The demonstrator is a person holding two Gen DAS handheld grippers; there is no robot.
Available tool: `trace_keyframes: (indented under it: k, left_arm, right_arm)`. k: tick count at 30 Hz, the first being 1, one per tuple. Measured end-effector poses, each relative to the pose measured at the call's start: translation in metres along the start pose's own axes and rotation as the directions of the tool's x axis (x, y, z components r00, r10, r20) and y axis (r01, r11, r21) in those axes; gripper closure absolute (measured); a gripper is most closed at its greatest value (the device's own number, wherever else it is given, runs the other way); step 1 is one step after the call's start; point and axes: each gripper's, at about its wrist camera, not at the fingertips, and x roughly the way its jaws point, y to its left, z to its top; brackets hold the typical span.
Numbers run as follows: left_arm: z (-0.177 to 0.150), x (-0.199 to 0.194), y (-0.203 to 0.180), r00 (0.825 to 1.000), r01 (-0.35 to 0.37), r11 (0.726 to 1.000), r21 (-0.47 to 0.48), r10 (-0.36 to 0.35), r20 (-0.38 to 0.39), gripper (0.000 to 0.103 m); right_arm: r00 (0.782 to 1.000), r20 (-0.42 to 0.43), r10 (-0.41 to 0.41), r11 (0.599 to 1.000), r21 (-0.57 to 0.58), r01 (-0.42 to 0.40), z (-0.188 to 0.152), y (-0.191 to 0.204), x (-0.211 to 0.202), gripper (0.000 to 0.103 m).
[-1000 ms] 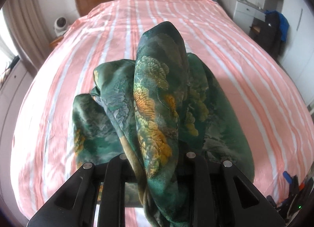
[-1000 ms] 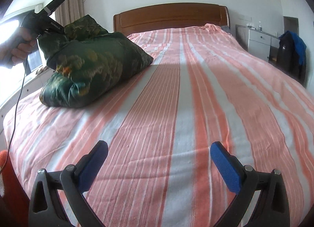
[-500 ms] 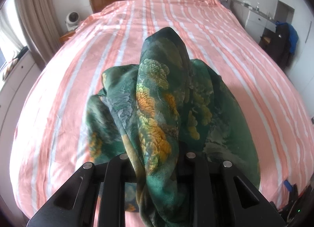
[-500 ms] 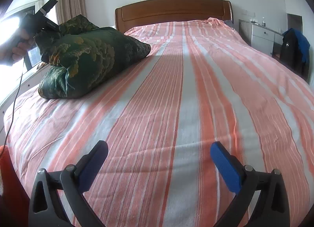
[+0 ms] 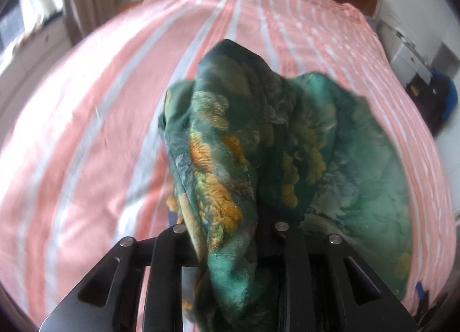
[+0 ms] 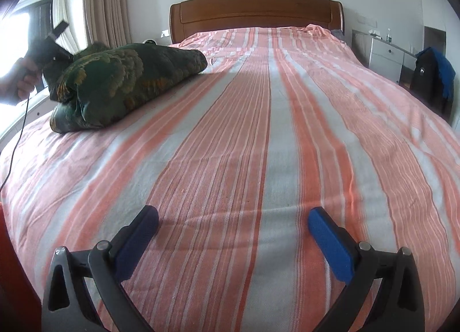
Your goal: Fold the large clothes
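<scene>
A dark green garment with yellow-orange flower print (image 5: pixel 258 142) hangs bunched from my left gripper (image 5: pixel 230 234), which is shut on it; the cloth covers the fingertips. In the right wrist view the same garment (image 6: pixel 126 84) lies in a heap at the left side of the bed, with the left gripper (image 6: pixel 54 47) held by a hand at its left end. My right gripper (image 6: pixel 233 217) is open and empty, its blue pads (image 6: pixel 327 240) low over the foot of the pink and white striped bed (image 6: pixel 258 130).
A wooden headboard (image 6: pixel 256 13) stands at the far end. Curtains and a window (image 6: pixel 97 7) are on the left. A white cabinet (image 6: pixel 385 56) and a chair with dark and blue clothes (image 6: pixel 431 76) stand on the right.
The left gripper has swung left and lowered with the garment, which now lies flatter on the bed. The right gripper stays open and has shifted slightly.
</scene>
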Motion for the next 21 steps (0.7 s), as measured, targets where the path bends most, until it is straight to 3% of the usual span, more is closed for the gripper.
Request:
trace_keyframes:
  k: [2, 4, 5, 6, 8, 13, 16, 19, 21]
  left_arm:
    - [-0.005, 0.014, 0.019, 0.998, 0.065, 0.994, -0.083, -0.067, -0.016, 0.063]
    - [-0.010, 0.013, 0.040, 0.985, 0.174, 0.966, -0.194, -0.174, 0.013, 0.052]
    - [-0.012, 0.007, 0.052, 0.971, 0.240, 0.937, -0.255, -0.237, 0.042, 0.043]
    - [-0.015, 0.002, 0.057, 0.966, 0.256, 0.927, -0.275, -0.251, 0.056, 0.022]
    - [-0.022, -0.016, 0.068, 0.984, 0.171, 0.938, -0.301, -0.150, 0.092, 0.001]
    - [-0.047, -0.038, 0.077, 0.984, 0.159, 0.951, -0.266, -0.132, 0.116, 0.003]
    - [-0.066, -0.052, 0.080, 0.987, 0.115, 0.965, -0.234, -0.084, 0.137, 0.003]
    - [-0.080, -0.074, 0.074, 0.980, 0.082, 0.972, -0.221, -0.038, 0.197, 0.003]
    - [-0.093, -0.087, 0.072, 0.969, 0.074, 0.973, -0.218, -0.018, 0.247, 0.002]
  right_arm:
    - [1.000, -0.002, -0.004, 1.000, -0.007, 0.004, 0.000, 0.001, 0.002, 0.000]
    - [1.000, -0.004, -0.005, 1.000, -0.010, 0.005, -0.001, 0.001, 0.002, 0.000]
    - [1.000, -0.006, -0.003, 1.000, -0.011, 0.003, -0.001, 0.001, 0.003, 0.000]
    - [1.000, -0.008, -0.001, 1.000, -0.012, 0.001, -0.001, 0.001, 0.004, 0.000]
    - [1.000, -0.010, 0.001, 1.000, -0.013, -0.002, -0.002, 0.001, 0.006, 0.000]
    - [1.000, -0.013, -0.013, 1.000, -0.022, 0.013, 0.000, 0.003, 0.008, 0.000]
    - [0.998, -0.055, -0.029, 0.999, -0.028, 0.027, 0.009, 0.005, 0.007, 0.001]
    - [0.998, -0.007, -0.067, 0.996, -0.060, 0.067, 0.042, 0.021, -0.008, 0.001]
    - [0.999, 0.049, -0.023, 0.997, -0.071, 0.026, 0.074, 0.039, -0.017, 0.000]
